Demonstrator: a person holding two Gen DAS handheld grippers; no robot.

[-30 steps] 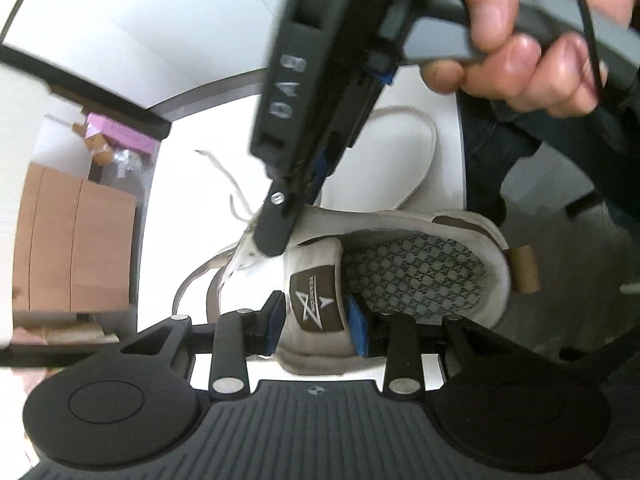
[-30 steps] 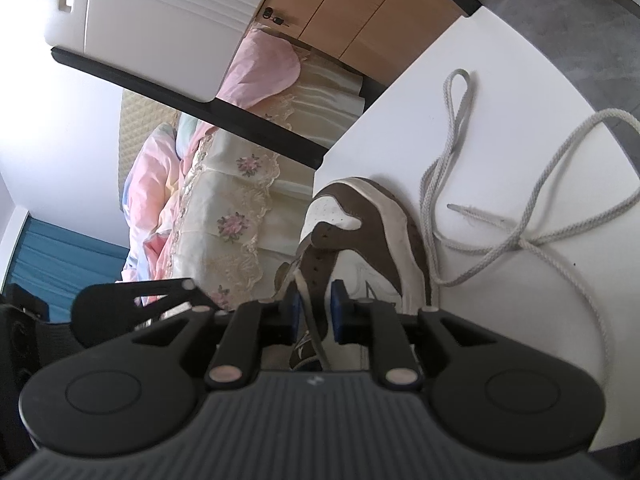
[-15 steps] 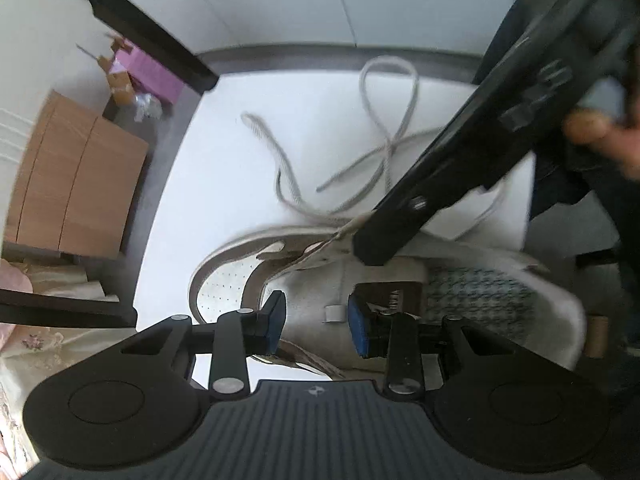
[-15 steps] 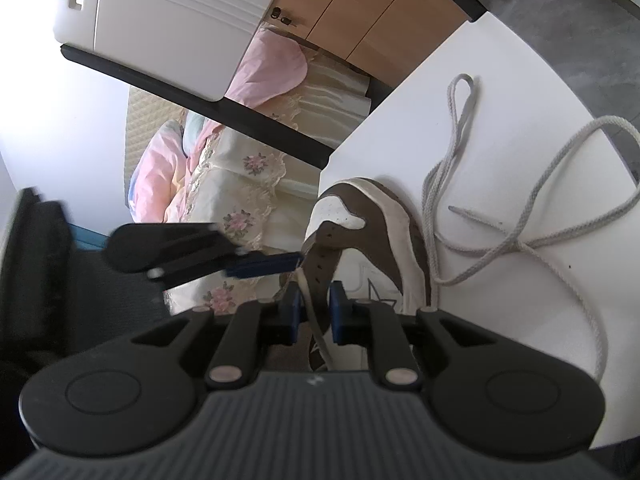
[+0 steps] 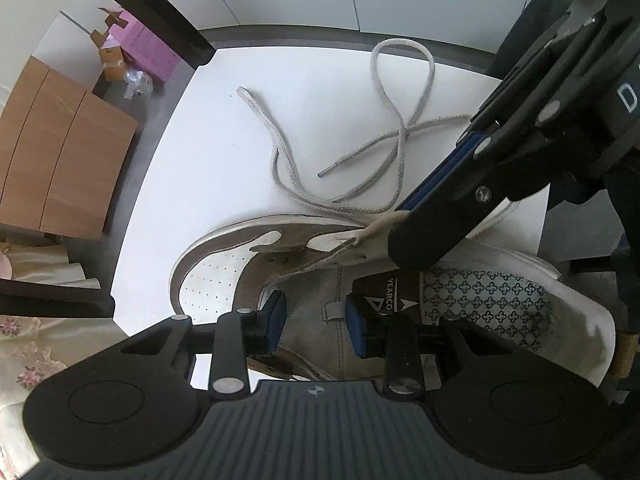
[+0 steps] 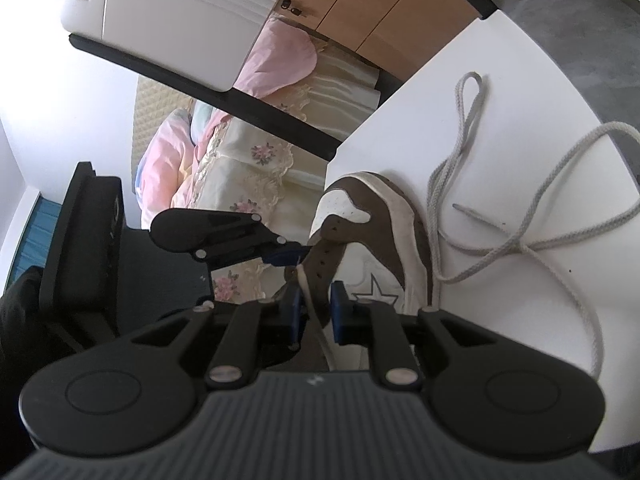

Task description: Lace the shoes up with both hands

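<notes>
At the bottom of the left wrist view, your left tool point(image 5: 313, 323) now hangs open over the shoe's point(image 5: 472, 296) tongue, having swung down from the collar a second ago. Mid-frame, your right tool point(image 5: 400, 224) pinches the eyelet flap. Beyond, most of the lace point(image 5: 400, 136) lies loose on the tabletop point(image 5: 224, 128), so threading has barely begun.

Your shoe point(image 5: 224, 276) is a brown-and-white sneaker with a perforated white toe, lying on the white table point(image 5: 224, 128) with its toe to the left and its opening, showing a patterned insole, to the right. The tongue is pulled up. The grey lace point(image 5: 400, 136) lies loose in crossing loops on the table just beyond the shoe, one strand running up over the eyelet flap.
</notes>
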